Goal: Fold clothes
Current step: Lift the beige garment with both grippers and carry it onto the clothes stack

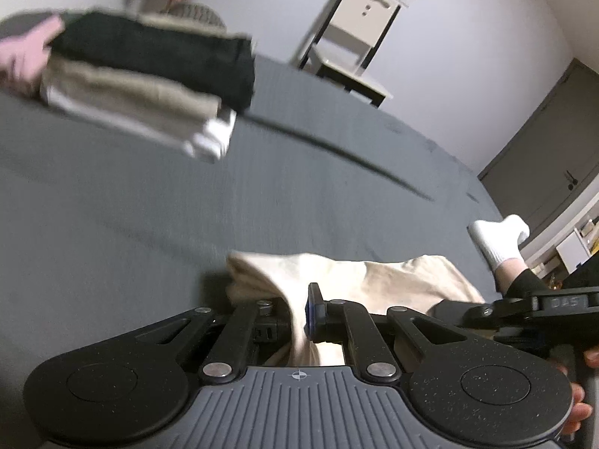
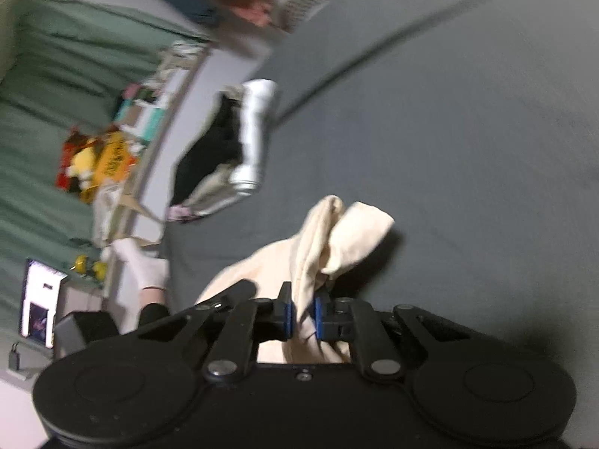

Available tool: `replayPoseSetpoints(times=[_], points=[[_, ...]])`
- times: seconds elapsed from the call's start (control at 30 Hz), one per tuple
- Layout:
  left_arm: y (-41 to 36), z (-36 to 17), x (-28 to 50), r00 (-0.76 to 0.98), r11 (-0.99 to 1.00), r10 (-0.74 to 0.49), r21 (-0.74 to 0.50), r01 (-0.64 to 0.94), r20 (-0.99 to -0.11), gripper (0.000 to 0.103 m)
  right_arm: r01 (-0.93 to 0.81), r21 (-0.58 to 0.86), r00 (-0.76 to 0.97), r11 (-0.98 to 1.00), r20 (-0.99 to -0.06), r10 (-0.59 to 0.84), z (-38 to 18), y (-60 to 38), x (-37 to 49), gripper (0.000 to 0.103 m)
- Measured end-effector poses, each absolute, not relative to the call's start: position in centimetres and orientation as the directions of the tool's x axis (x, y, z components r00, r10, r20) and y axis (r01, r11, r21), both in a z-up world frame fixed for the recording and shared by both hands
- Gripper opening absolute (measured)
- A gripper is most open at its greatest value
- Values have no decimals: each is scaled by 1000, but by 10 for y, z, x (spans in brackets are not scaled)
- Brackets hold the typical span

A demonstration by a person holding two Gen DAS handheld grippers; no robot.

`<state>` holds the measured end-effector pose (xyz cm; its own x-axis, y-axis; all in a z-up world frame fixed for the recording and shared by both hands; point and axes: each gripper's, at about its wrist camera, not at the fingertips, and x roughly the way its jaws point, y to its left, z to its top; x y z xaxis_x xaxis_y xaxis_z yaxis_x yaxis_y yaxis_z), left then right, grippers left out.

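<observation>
The grey bed (image 1: 149, 205) fills both views, wide and flat. On it, well back, sits a stack of folded clothes (image 1: 149, 75), dark piece on top. Near the front edge lies the cream garment (image 2: 337, 247), bunched, and both tongs have it: left tongs (image 1: 297, 318) clenched on a fold, right tongs (image 2: 302, 316) pinching another. A white-socked foot (image 1: 498, 239) rests beside it.

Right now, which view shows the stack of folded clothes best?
The left wrist view: the stack of folded clothes is large, its black, beige and white layers distinct, though blurred. The right wrist view shows it smaller, edge-on and blurred.
</observation>
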<state>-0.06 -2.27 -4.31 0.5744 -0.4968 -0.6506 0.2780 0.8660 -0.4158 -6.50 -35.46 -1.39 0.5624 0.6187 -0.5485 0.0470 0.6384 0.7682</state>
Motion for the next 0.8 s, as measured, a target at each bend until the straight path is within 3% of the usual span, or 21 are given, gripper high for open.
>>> replayPoseSetpoints(times=[0.2,0.43,0.63,0.8], points=[[4,16,29,644,906,-423,-303,296,-637,7,-47,766,589,641,-497,637,27,-324,-20,11],[42,76,101,738,960,-280,-181,213,-615,7,-155,727,605,669,-466,646,79,-268,64,11],[59,90,169,764,986,-168,-97,137,-623,7,-180,689,621,702,-473,624,94,-226,124,11],[68,75,209,769,992,-124,-56,115,-627,7,-134,687,646,714,-486,588,69,-216,152,11]])
